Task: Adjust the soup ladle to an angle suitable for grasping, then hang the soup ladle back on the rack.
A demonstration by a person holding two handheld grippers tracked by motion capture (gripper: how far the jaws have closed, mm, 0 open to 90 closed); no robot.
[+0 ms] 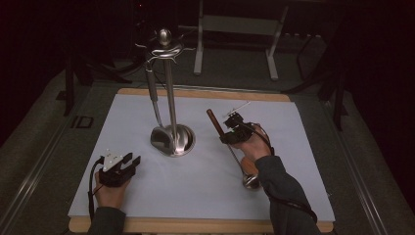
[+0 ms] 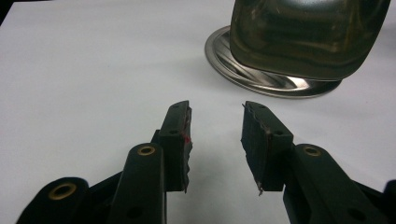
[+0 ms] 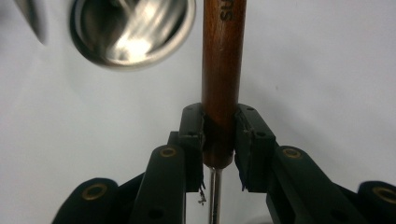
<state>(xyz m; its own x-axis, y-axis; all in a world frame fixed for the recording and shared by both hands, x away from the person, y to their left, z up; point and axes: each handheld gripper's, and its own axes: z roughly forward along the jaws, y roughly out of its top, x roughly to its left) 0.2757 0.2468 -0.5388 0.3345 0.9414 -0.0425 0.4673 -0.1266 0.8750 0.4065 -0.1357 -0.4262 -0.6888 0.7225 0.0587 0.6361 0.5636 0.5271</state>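
A steel utensil stand rises from a round base on the white board. A ladle hangs from its top hook, bowl down by the base. My right gripper is shut on the wooden handle of a second utensil, whose metal end lies near the person's wrist. In the right gripper view the pads clamp the handle just above its thin steel shaft. My left gripper rests open at the lower left, its jaws apart with nothing between them, facing the ladle bowl.
The white board lies on a wooden tabletop, with dark floor around it. A grey metal frame stands behind the table. The stand's shiny base sits ahead and left of the held handle.
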